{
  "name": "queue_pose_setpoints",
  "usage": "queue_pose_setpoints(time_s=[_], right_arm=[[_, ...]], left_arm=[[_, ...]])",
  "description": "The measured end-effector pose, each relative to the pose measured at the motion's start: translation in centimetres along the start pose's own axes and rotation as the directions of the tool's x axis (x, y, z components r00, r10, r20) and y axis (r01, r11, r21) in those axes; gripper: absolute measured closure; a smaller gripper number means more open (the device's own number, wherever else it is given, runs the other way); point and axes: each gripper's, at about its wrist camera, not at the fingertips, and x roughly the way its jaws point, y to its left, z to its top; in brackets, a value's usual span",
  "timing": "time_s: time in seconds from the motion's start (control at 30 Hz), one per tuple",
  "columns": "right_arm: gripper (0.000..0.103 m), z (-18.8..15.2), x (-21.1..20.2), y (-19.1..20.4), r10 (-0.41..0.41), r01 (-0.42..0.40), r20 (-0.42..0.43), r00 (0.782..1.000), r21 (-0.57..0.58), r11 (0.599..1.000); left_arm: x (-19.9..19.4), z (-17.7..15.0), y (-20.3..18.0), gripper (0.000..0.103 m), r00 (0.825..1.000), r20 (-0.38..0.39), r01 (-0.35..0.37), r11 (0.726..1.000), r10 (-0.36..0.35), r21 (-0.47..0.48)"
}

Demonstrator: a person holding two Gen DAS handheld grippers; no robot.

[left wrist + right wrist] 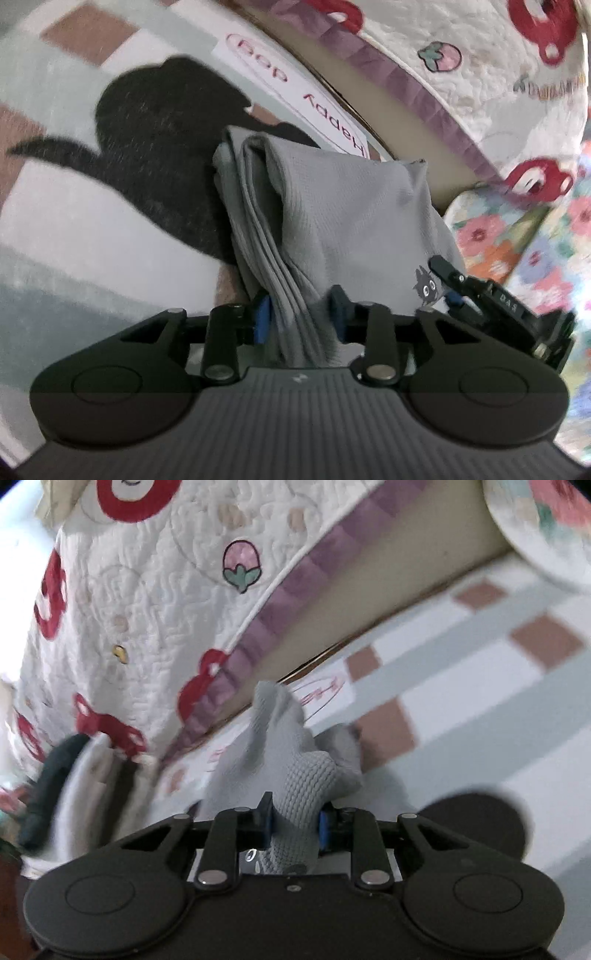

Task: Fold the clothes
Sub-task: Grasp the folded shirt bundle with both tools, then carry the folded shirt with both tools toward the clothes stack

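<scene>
Clamped in the left tool (301, 314), the grey garment (332, 206) hangs bunched above the checked rug (74, 229); the right tool (295, 827) pinches another edge. Both corners should stay level, with the cloth taut, before lowering.

The grey garment (332, 221) covers part of the black cat figure on the rug (55, 229), and its lower folds vanish behind the left gripper (300, 317) body. In the right wrist view, a blurred stack of fabrics (74, 786) at the left edge is smeared beyond telling, and the floral cushion (546, 528) is cut off at the top right corner.
</scene>
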Motion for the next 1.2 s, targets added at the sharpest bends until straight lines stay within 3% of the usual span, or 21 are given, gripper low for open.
queue_pose_setpoints(time_s=[0.1, 0.17, 0.23, 0.43, 0.53, 0.57, 0.6, 0.63, 0.7, 0.8, 0.83, 0.9, 1.0, 1.07, 1.2], right_arm=[[0.071, 0.4, 0.1, -0.9, -0.026, 0.025, -0.007, 1.0, -0.018, 1.0], [0.068, 0.7, 0.2, -1.5, -0.043, 0.042, -0.011, 0.999, -0.03, 0.999], [0.058, 1.0, 0.3, -2.1, -0.06, 0.059, -0.015, 0.998, -0.043, 0.997], [0.052, 1.8, 0.8, -4.3, -0.057, 0.059, -0.038, 0.998, 0.047, 0.997], [0.049, 2.1, 1.5, -4.5, -0.038, 0.041, -0.039, 0.999, 0.074, 0.996], [0.047, 2.0, 1.6, -4.5, -0.02, 0.023, -0.032, 0.999, 0.083, 0.996], [0.054, 1.9, 1.6, -4.6, 0.003, -0.001, -0.02, 1.0, 0.094, 0.996], [0.081, 2.1, 1.7, -4.4, 0.02, -0.018, -0.015, 1.0, 0.099, 0.995], [0.08, 3.0, 2.0, -3.4, 0.037, -0.036, -0.012, 0.999, 0.057, 0.998], [0.081, 4.5, 2.0, 0.3, 0.029, -0.027, 0.005, 1.0, -0.217, 0.976], [0.08, 4.8, 2.2, 1.1, 0.022, -0.02, 0.002, 1.0, -0.273, 0.962], [0.078, 5.4, 3.2, 1.6, -0.003, -0.004, -0.024, 1.0, -0.298, 0.954], [0.07, 5.7, 4.4, 0.1, -0.036, 0.021, -0.067, 0.997, -0.207, 0.978], [0.06, 5.6, 4.6, -0.8, -0.028, 0.017, -0.078, 0.997, -0.14, 0.99], [0.052, 4.2, 4.7, -2.6, 0.038, -0.032, -0.114, 0.993, 0.056, 0.998]], left_arm=[[-0.8, 0.5, -1.1, 0.048, 0.988, 0.122, -0.103, 0.988, 0.089, 0.112], [-0.9, 1.2, 0.0, 0.039, 0.983, 0.158, -0.104, 0.992, 0.093, 0.064], [-1.0, 1.9, 1.3, 0.036, 0.978, 0.187, -0.094, 0.996, 0.092, 0.002], [1.4, 3.9, 1.0, 0.036, 0.988, 0.132, -0.069, 0.995, 0.078, -0.072], [2.9, 4.6, 0.1, 0.042, 0.989, 0.129, -0.068, 0.995, 0.077, -0.073], [3.2, 4.5, 0.0, 0.081, 0.992, 0.115, -0.053, 0.997, 0.059, -0.052], [3.4, 4.3, -0.1, 0.081, 0.994, 0.099, -0.038, 0.999, 0.041, -0.032], [3.2, 4.0, -0.4, 0.081, 0.993, 0.108, -0.049, 0.999, 0.049, 0.006], [2.1, 3.1, -1.8, 0.081, 0.984, 0.151, -0.114, 0.988, 0.097, 0.107], [0.7, 1.6, -5.1, 0.082, 0.958, 0.234, -0.23, 0.933, 0.166, 0.278], [0.5, 1.2, -5.5, 0.082, 0.953, 0.249, -0.245, 0.922, 0.173, 0.299], [0.6, 1.2, -4.7, 0.081, 0.96, 0.232, -0.219, 0.939, 0.158, 0.265], [1.0, 2.2, -1.7, 0.08, 0.978, 0.183, -0.125, 0.98, 0.096, 0.154], [1.3, 3.0, 0.0, 0.072, 0.988, 0.14, -0.071, 0.995, 0.061, 0.066], [2.2, 3.4, 0.1, 0.067, 0.99, 0.115, -0.086, 0.996, 0.081, 0.039]])
